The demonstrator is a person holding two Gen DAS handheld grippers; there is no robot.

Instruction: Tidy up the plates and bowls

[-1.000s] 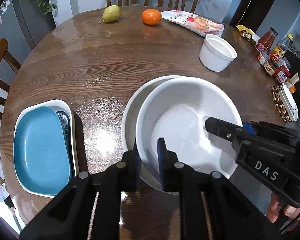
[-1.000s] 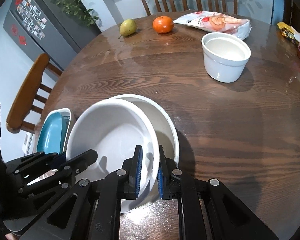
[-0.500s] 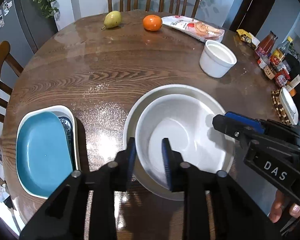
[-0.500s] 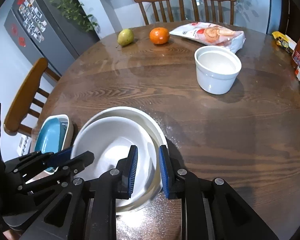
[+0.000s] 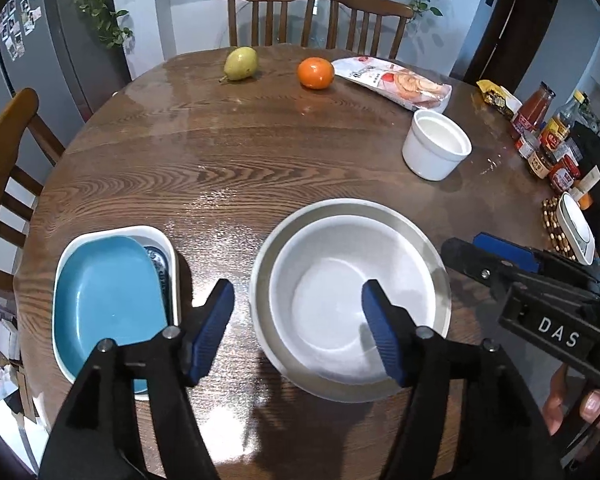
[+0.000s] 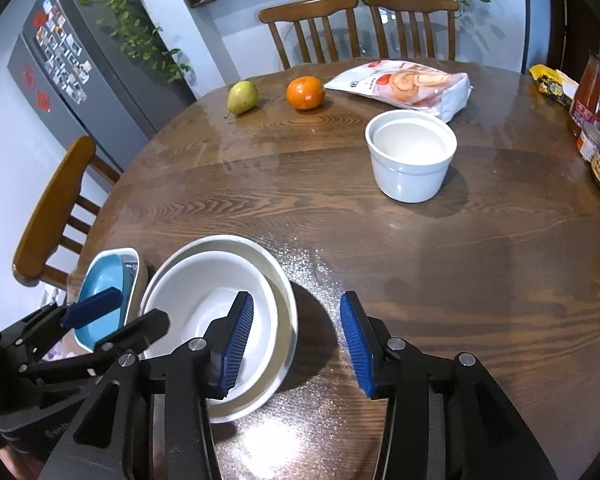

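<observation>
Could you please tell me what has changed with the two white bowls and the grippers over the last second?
Both grippers let go: the left gripper and right gripper were shut on the inner bowl's rim and are now open and drawn back. That bowl, held tilted before, now sits nested in the outer bowl. The blue plate, ramekin and fruit stayed put.

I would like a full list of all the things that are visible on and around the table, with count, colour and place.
round bowls: 2, white, nested, near table edge
rectangular dishes: white outer, blue inner, stacked left of the bowls
ramekin: 1, white, right of centre
pear: 1, green, far side
orange: 1, orange, beside the pear
snack bag: 1, white-pink, far right
sauce bottles: several, right edge
table: 1, brown wood
chairs: 3, wooden
left gripper: black, blue pads, open
right gripper: same, open
</observation>
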